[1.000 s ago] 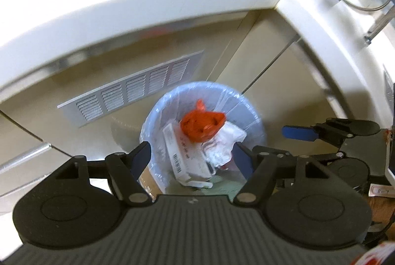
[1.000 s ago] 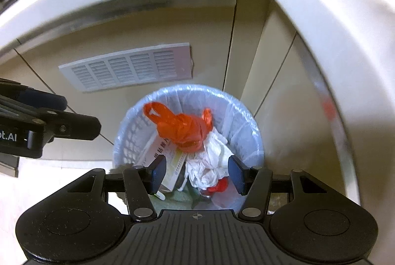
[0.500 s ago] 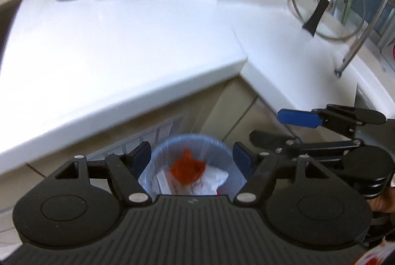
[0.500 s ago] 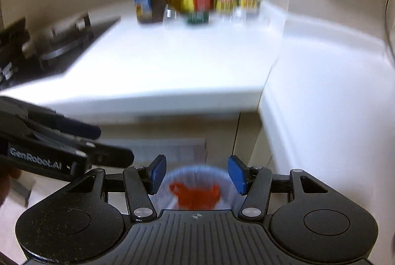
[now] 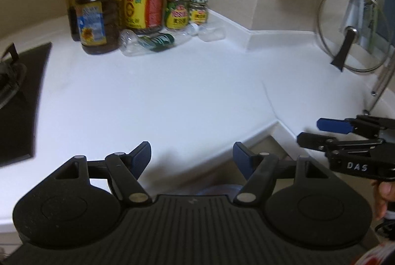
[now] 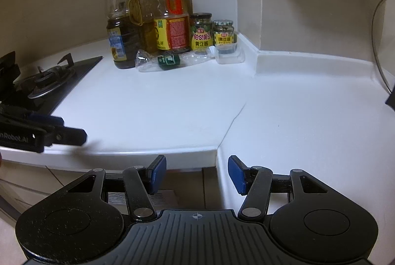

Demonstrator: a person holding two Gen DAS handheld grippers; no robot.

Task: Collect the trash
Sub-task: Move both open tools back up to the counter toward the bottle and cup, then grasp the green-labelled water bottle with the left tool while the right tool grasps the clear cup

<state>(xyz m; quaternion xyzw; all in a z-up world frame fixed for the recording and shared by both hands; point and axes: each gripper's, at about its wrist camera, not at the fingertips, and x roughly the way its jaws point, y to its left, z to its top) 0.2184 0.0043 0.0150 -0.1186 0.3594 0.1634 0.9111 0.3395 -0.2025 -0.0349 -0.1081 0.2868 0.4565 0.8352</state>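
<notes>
1. Left wrist view: left gripper (image 5: 191, 153) over the desk (image 5: 160, 97) edge, jaws apart, empty. Crushed bottle (image 5: 148, 41) lying at 11 o'clock below upright oil bottles (image 5: 98, 18), likely trash. Open room ahead; bin rim (image 5: 222, 189) barely showing below.
2. Right wrist view: right gripper (image 6: 197, 174) at the corner edge, jaws apart, empty. Same bottle (image 6: 170, 60) at 12 o'clock; stove (image 6: 44, 79) at 10.

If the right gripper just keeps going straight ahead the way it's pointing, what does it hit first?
Probably the white countertop: the open, empty right gripper sits near its front edge. Beyond that bare stretch lies the empty plastic bottle on its side before the jars. How high the gripper rides is unclear.
</notes>
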